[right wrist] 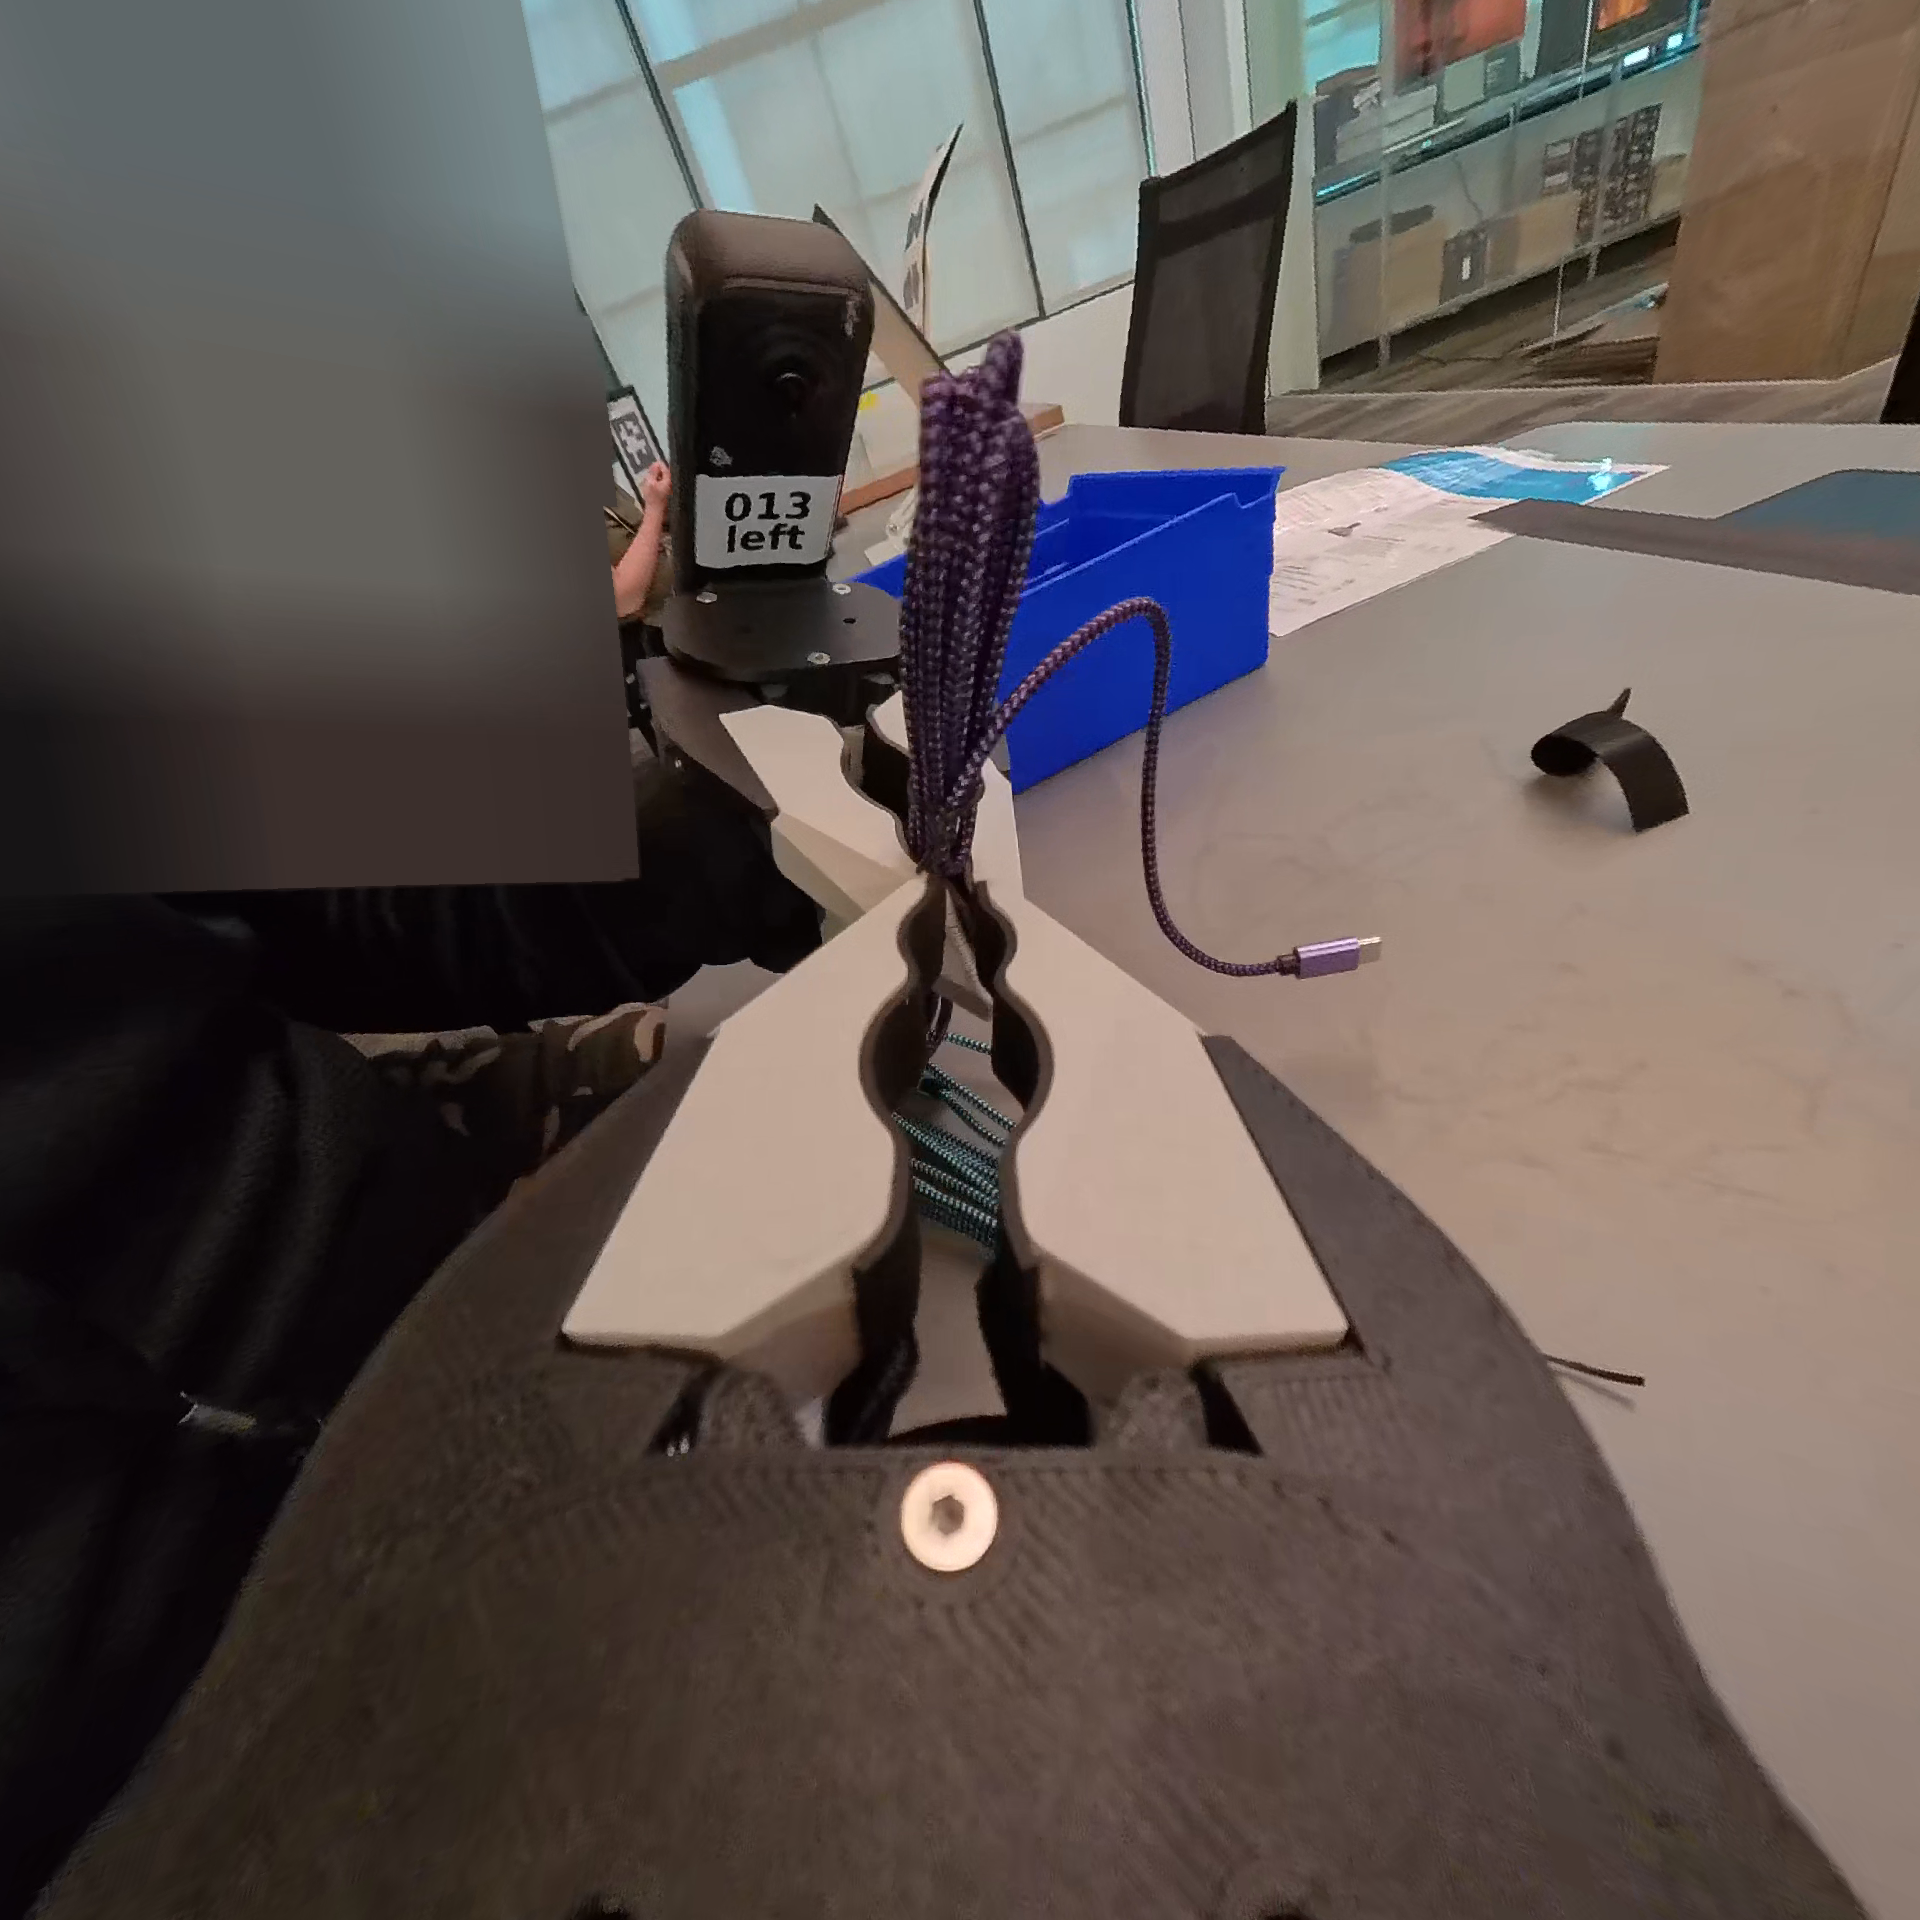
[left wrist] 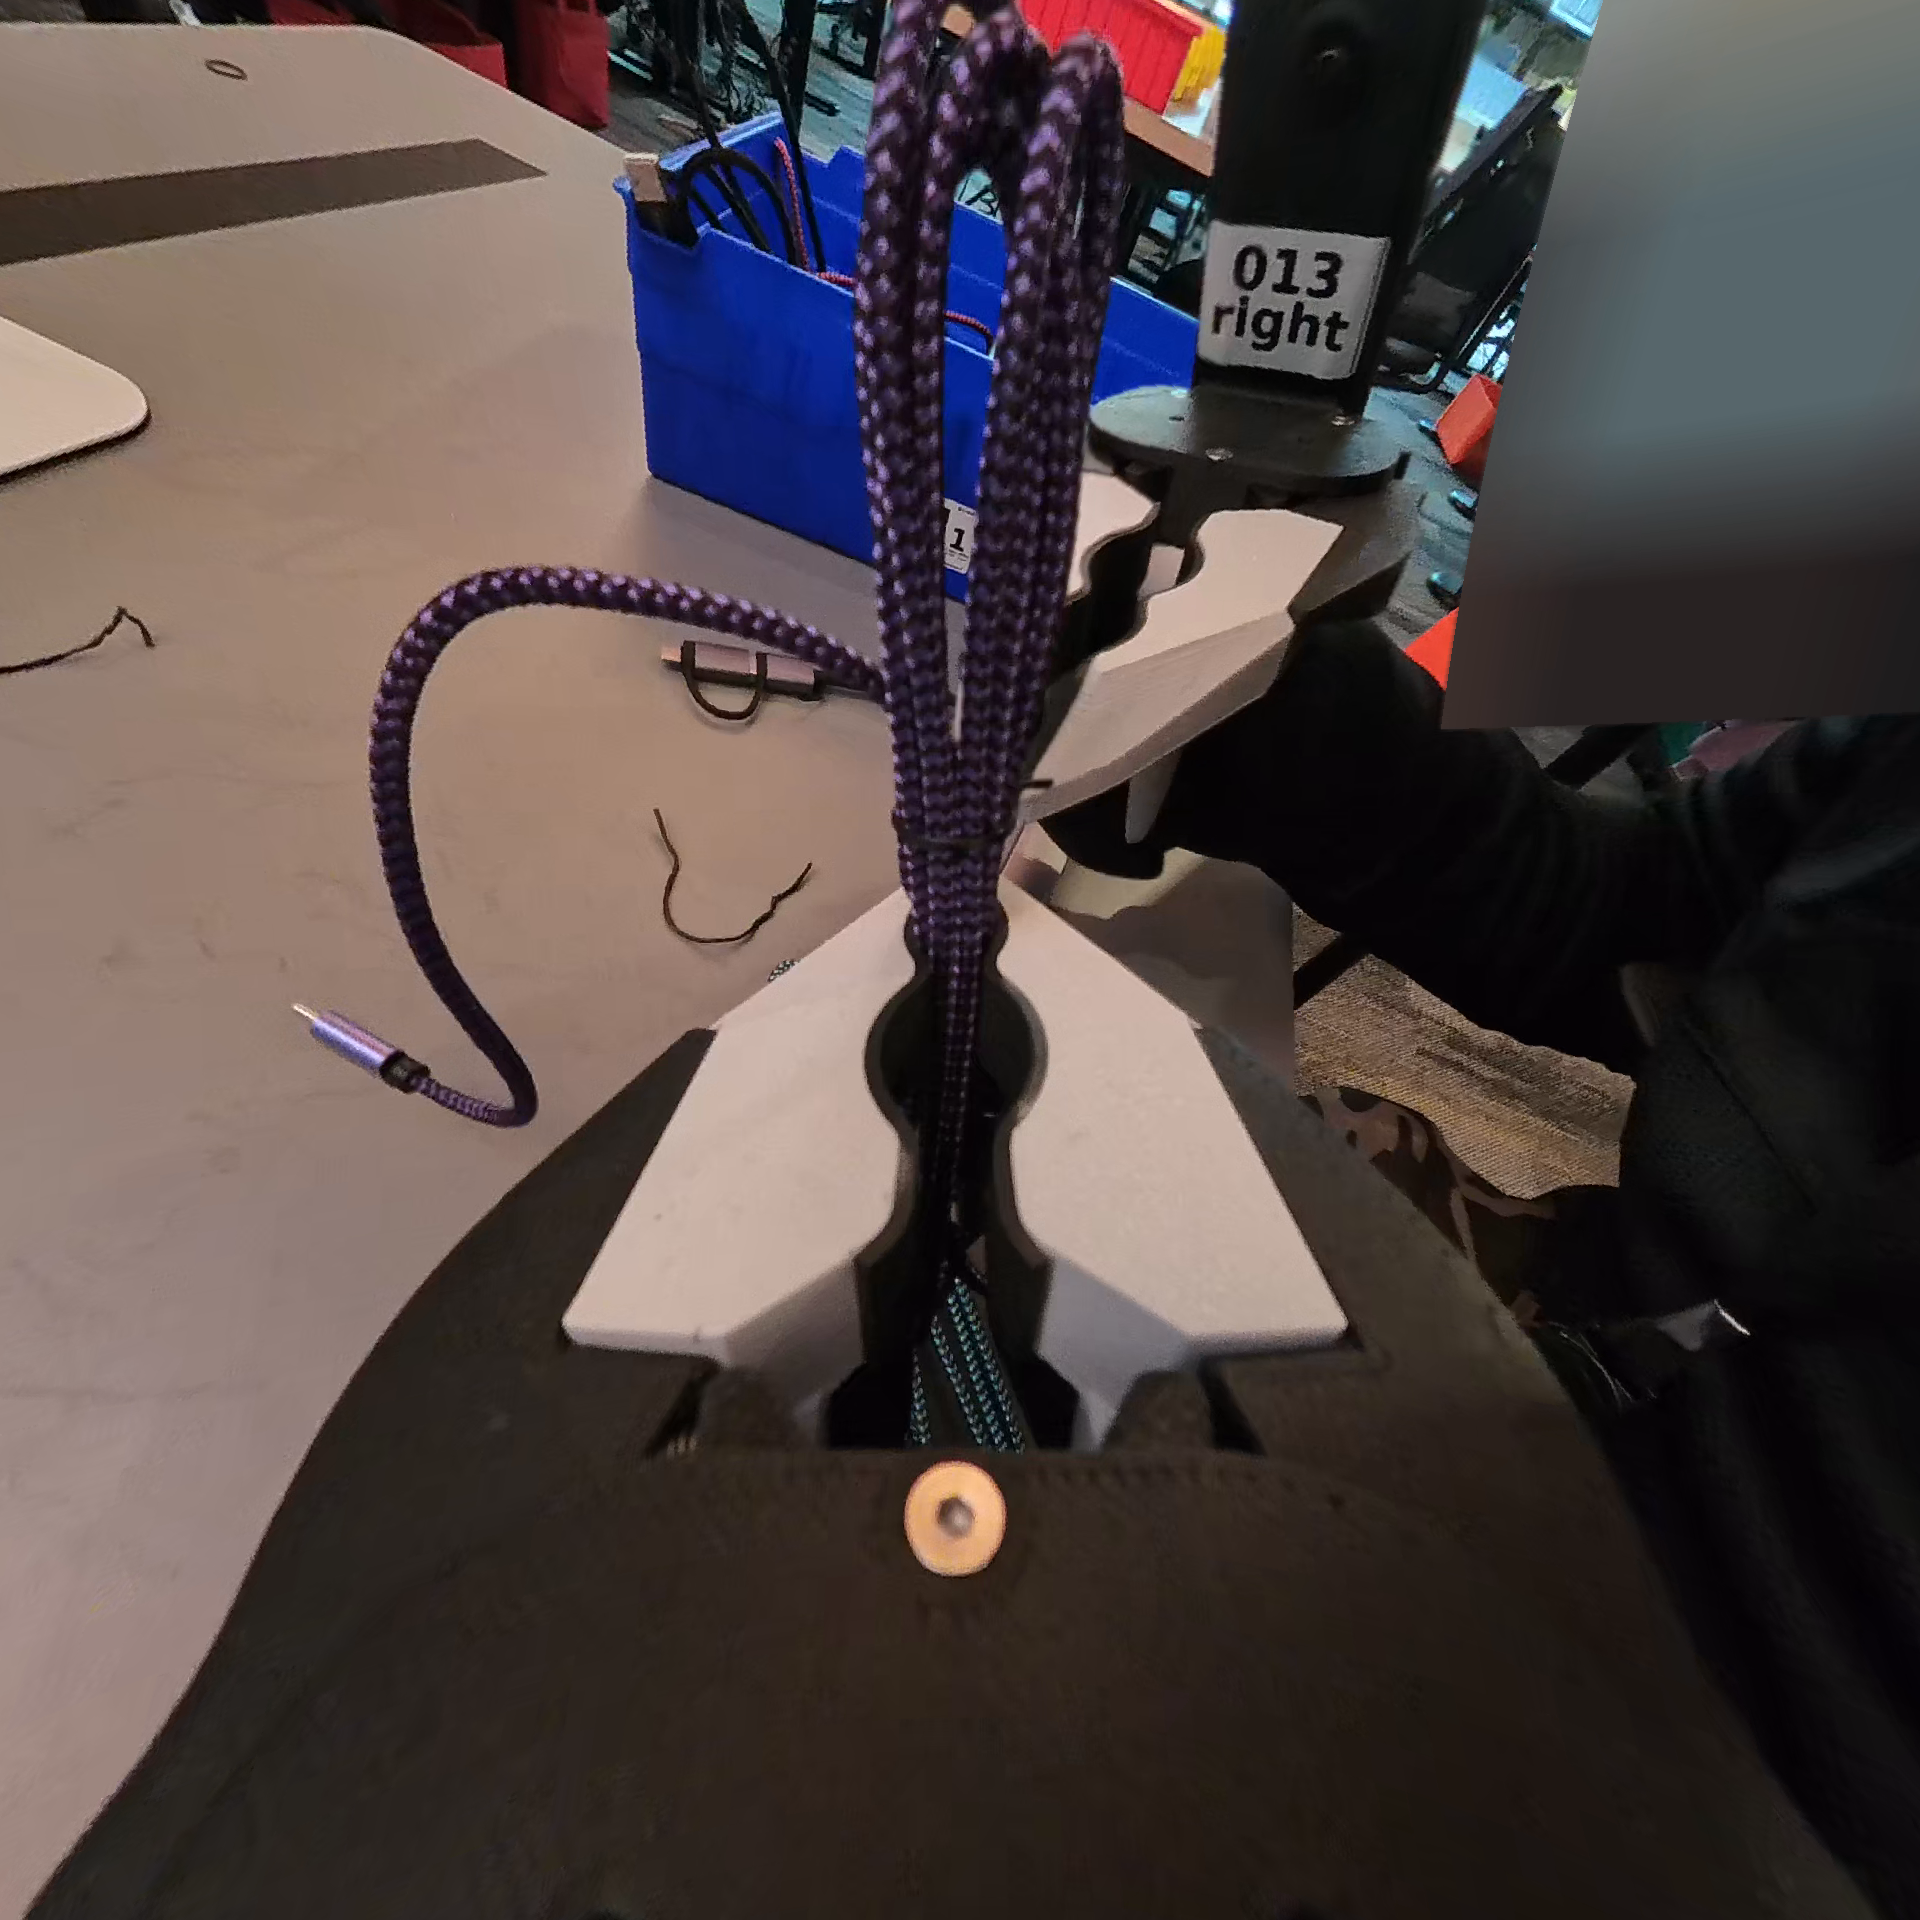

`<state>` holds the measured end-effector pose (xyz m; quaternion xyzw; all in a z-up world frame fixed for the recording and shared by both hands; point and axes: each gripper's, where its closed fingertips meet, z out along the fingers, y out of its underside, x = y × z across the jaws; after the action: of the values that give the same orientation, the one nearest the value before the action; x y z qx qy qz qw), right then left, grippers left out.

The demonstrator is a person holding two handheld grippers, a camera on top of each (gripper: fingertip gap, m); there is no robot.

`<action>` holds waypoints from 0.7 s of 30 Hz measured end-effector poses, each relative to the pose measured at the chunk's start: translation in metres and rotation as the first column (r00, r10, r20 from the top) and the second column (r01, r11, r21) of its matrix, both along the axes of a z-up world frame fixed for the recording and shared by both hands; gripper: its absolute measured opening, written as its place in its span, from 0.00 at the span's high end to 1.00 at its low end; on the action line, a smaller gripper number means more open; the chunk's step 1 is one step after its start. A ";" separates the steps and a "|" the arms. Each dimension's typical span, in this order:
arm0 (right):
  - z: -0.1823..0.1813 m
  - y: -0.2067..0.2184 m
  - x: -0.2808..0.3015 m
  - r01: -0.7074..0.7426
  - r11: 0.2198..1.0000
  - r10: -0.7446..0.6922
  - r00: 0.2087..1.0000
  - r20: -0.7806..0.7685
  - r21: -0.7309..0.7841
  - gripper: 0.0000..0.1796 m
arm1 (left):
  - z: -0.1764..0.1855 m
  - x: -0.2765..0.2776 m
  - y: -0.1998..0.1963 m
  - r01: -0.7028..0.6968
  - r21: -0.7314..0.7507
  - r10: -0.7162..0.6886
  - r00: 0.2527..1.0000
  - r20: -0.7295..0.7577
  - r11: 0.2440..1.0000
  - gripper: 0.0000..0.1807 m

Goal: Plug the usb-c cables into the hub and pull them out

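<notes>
your left gripper (left wrist: 956, 914) is clamped on the folded purple braided usb-c cable bundle (left wrist: 935, 468) at frame centre, steadying it while your right gripper (right wrist: 940, 883) pinches its thin black tie (left wrist: 951, 844); the free plug (left wrist: 348, 1042) dangles lower left, and no hub shows.

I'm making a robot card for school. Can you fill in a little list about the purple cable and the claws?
cable: purple braided bundle, folded in loops, tied low down
left claw: shut on the bundle
right claw: shut at the bundle's tie
loose end: purple plug hanging free above the table
behind: blue bin
hub: not clearly seen
</notes>
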<state>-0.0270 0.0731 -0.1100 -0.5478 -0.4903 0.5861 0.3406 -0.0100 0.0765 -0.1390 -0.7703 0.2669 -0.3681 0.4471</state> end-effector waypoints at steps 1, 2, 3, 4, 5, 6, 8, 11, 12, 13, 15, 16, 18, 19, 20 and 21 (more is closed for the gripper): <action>-0.001 0.000 0.000 -0.002 1.000 0.002 1.000 0.002 -0.018 0.99 | 0.000 0.001 0.000 0.003 0.001 -0.003 1.000 -0.003 1.000 1.00; -0.001 0.000 0.000 -0.010 0.999 0.010 1.000 -0.002 -0.034 0.99 | 0.000 0.001 0.000 0.005 0.003 -0.005 1.000 -0.005 1.000 1.00; 0.000 -0.001 -0.001 -0.020 0.999 0.020 1.000 -0.007 -0.048 0.99 | 0.000 0.002 -0.001 0.006 0.006 -0.006 1.000 -0.007 1.000 1.00; -0.001 -0.002 -0.001 -0.027 0.998 0.026 1.000 -0.005 -0.060 0.99 | 0.001 0.002 0.000 0.006 0.009 -0.006 1.000 -0.009 1.000 1.00; -0.002 -0.003 -0.002 -0.031 0.997 0.031 1.000 -0.002 -0.072 0.99 | 0.001 0.002 0.000 0.007 0.010 -0.006 1.000 -0.010 1.000 1.00; -0.002 -0.003 -0.002 -0.038 0.996 0.038 0.999 -0.008 -0.083 0.99 | 0.001 0.003 0.000 0.007 0.012 -0.007 1.000 -0.012 1.000 1.00; -0.001 -0.004 -0.003 -0.047 0.993 0.045 0.999 -0.019 -0.112 0.99 | 0.001 0.003 0.000 0.008 0.017 -0.007 1.000 -0.019 1.000 1.00; 0.001 -0.006 -0.004 -0.067 0.988 0.063 0.997 -0.034 -0.138 1.00 | 0.002 0.003 -0.001 0.009 0.020 -0.009 1.000 -0.022 1.000 1.00; 0.001 -0.006 -0.004 -0.073 0.986 0.068 0.997 -0.040 -0.153 0.99 | 0.002 0.002 0.000 0.008 0.020 -0.008 1.000 -0.021 1.000 1.00; 0.001 -0.007 -0.004 -0.081 0.983 0.075 0.996 -0.045 -0.165 0.99 | 0.002 0.002 0.000 0.008 0.020 -0.007 1.000 -0.021 1.000 1.00; 0.004 -0.007 -0.002 -0.096 0.978 0.085 0.994 -0.068 -0.185 0.97 | 0.003 0.001 0.000 0.004 0.023 -0.004 1.000 -0.018 1.000 1.00; 0.007 -0.008 -0.001 -0.109 0.974 0.092 0.992 -0.091 -0.201 0.96 | 0.003 0.000 0.000 0.003 0.021 -0.003 1.000 -0.018 1.000 1.00; 0.011 -0.007 0.001 -0.124 0.965 0.099 0.988 -0.116 -0.230 0.96 | 0.002 -0.001 0.001 0.001 0.019 -0.001 1.000 -0.023 1.000 1.00; 0.011 -0.007 0.000 -0.123 0.966 0.099 0.989 -0.113 -0.229 0.96 | 0.001 0.000 0.001 0.003 0.017 -0.003 1.000 -0.021 1.000 1.00; 0.010 -0.007 0.000 -0.120 0.968 0.098 0.990 -0.106 -0.221 0.96 | 0.001 0.000 0.001 0.005 0.016 -0.004 1.000 -0.021 1.000 1.00; 0.010 -0.008 -0.001 -0.118 0.969 0.097 0.990 -0.103 -0.217 0.97 | 0.001 0.001 0.001 0.006 0.016 -0.006 1.000 -0.024 1.000 1.00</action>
<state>-0.0278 0.0652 -0.1000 -0.5276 -0.4346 0.6793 0.2670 -0.0090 0.0771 -0.1384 -0.7701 0.2775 -0.3582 0.4491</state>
